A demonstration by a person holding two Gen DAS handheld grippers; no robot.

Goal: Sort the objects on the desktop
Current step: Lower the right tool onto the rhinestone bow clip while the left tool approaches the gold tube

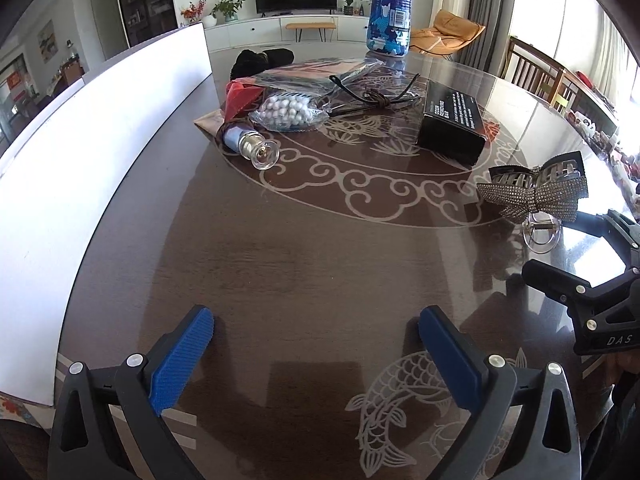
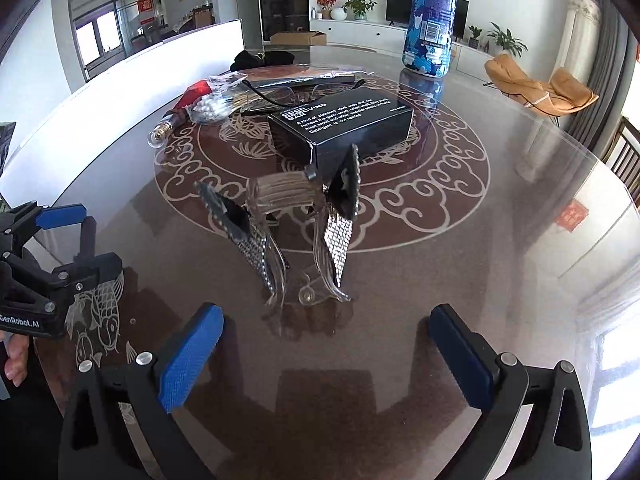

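Right gripper (image 2: 324, 354) wide open, nothing between the blue pads, hanging tilted down over the table (image 2: 500, 248). Straight ahead and near, just beyond the fingertips: the rhinestone bow hair clip (image 2: 298, 216), resting on the glass with its clear handles toward the gripper and its toothed end away. Bow wings spread crosswise, left to right in the right wrist view; clip body running roughly along the pointing line. Left gripper (image 1: 316, 340) likewise open and empty, over bare table; from there the same clip lies off to the right and farther ahead. Probably a job for the right hand, being nearer and already lined up. Beyond the clip, well apart from both: black box (image 2: 344, 128), bag of white beads (image 1: 290, 114), small bulb-like glass piece (image 1: 256, 146), camouflage bottle (image 2: 430, 20).
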